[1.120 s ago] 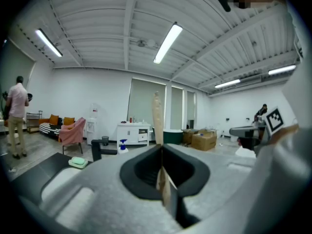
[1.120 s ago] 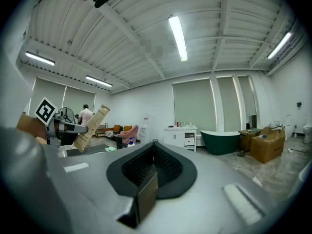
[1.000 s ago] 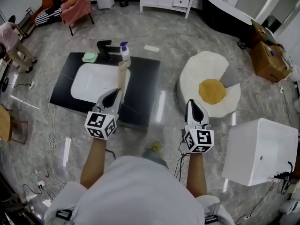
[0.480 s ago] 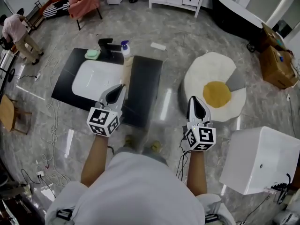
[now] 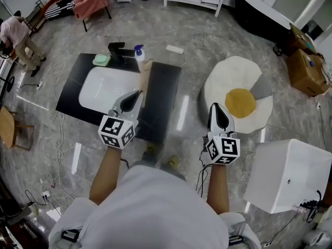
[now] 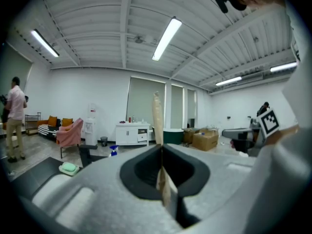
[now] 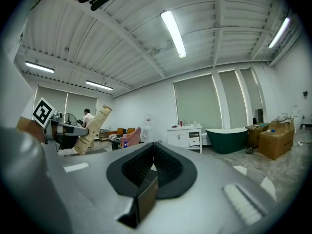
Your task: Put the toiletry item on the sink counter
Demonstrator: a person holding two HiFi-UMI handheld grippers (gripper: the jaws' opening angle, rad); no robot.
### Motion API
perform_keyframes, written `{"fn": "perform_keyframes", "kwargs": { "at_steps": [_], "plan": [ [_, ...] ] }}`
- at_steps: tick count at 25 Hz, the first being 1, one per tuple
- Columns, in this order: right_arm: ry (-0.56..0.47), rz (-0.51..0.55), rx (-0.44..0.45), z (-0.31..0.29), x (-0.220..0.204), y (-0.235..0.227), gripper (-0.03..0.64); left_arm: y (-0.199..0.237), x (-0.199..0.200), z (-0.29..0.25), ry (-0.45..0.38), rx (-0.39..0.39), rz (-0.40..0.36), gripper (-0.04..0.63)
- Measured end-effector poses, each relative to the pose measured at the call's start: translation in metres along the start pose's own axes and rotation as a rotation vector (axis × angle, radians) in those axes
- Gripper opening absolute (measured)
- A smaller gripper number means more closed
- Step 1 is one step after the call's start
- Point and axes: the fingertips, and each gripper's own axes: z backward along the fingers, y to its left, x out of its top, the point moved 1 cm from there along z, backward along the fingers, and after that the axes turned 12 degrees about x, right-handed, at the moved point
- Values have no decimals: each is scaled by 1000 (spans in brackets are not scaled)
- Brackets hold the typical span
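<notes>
Left tongs (image 5: 134, 98) clamped on a flat tan tube (image 5: 144, 75). The tube sticks out toward 12 o'clock, held above the black table (image 5: 162, 100), just at 3 o'clock of the white basin (image 5: 101, 90). It is not set down. Right tongs (image 5: 217, 110) are closed with nothing between them, well off the table at its 3 o'clock side. The faucet (image 5: 118, 51), green soap (image 5: 100, 60) and blue spray bottle (image 5: 139, 52) sit along the table's 12 o'clock edge.
</notes>
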Motion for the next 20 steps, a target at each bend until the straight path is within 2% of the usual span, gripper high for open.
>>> {"fn": "perform_keyframes", "kwargs": {
  "at_steps": [11, 20],
  "plan": [
    [2, 10, -12, -44, 3, -3, 3, 29, -10, -41, 31, -25, 29, 3],
    [13, 10, -16, -69, -4, -7, 3, 46, -50, -72, 121, -22, 75, 3]
  ]
}}
